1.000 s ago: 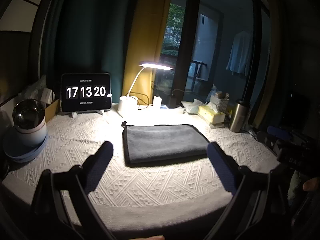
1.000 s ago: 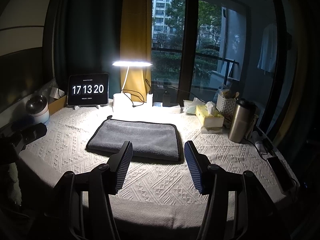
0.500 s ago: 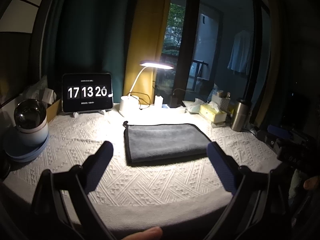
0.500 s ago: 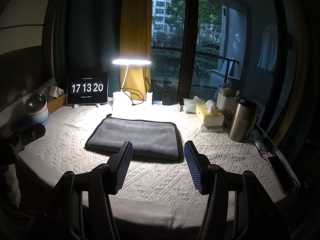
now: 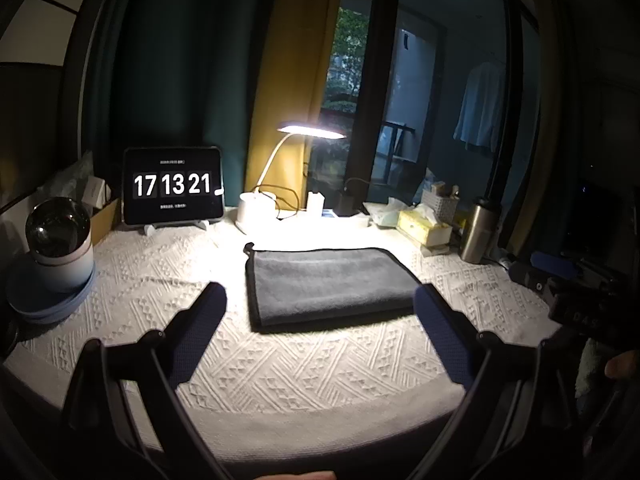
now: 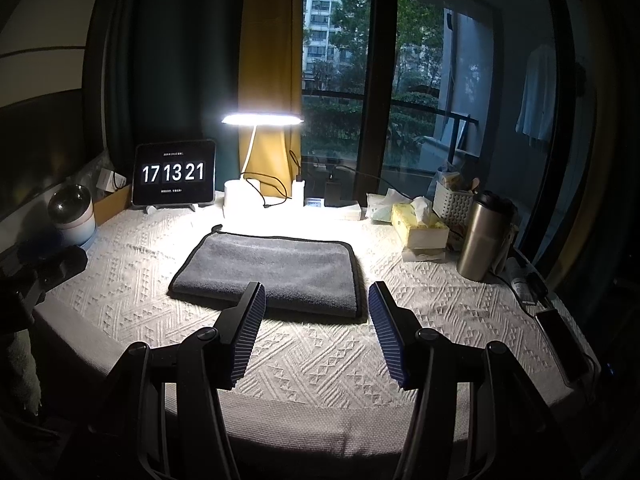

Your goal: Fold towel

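Note:
A grey towel (image 5: 328, 282) with a dark hem lies folded flat on the white patterned tablecloth (image 5: 280, 364); it also shows in the right wrist view (image 6: 276, 268). My left gripper (image 5: 320, 300) is open and empty, held above the table's near edge, short of the towel. My right gripper (image 6: 316, 300) is open and empty, its fingertips just in front of the towel's near right edge. The right gripper also shows at the right edge of the left wrist view (image 5: 568, 280), and the left one at the left edge of the right wrist view (image 6: 44, 264).
A lit desk lamp (image 6: 260, 120) and a tablet clock (image 6: 174, 176) stand at the back. A round white device (image 5: 60, 240) sits at the left. A tissue box (image 6: 420, 228), basket (image 6: 454, 202), steel tumbler (image 6: 480, 236) and phone (image 6: 560, 344) are at the right.
Both grippers have drifted only slightly and stay open. The clock has changed from 17 13 20 to 17 13 21. The towel has not moved.

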`<state>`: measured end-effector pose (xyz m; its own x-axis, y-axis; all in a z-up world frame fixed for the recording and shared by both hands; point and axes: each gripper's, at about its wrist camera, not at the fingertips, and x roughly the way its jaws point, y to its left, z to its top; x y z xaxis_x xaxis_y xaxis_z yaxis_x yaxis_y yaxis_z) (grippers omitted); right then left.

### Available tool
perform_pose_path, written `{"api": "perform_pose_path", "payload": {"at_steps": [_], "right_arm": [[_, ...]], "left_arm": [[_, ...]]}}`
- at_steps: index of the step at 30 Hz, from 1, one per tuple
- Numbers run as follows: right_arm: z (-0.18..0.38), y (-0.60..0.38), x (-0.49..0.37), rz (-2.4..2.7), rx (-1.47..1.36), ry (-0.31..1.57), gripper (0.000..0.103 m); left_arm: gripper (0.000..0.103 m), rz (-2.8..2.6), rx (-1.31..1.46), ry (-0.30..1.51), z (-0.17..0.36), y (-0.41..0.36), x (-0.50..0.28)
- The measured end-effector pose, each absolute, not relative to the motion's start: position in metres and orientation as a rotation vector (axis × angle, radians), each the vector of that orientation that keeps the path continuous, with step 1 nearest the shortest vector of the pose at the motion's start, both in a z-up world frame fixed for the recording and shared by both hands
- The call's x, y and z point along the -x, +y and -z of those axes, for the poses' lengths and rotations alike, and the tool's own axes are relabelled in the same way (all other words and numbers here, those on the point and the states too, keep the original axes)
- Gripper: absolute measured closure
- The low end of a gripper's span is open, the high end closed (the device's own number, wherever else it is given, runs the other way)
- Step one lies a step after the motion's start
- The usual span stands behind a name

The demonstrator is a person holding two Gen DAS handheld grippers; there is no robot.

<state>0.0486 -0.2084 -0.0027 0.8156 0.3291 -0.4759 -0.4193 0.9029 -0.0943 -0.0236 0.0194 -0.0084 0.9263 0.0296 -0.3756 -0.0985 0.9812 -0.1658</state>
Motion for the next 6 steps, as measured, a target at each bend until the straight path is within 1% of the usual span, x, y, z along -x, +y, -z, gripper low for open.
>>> {"api": "perform_pose_path", "payload": {"at_steps": [4,6], "right_arm": [[0.007,-0.208,-0.05,-0.415,0.192,0.476,0.046],[0.012,-0.208,-0.05,-0.445,0.178,0.484,0.046]], "left_arm": [[0.007,-0.051,0.182,0.395,0.014,0.019,0.018],[0.007,-0.03,0.195,0.436,0.022,0.02,0.009]]}}
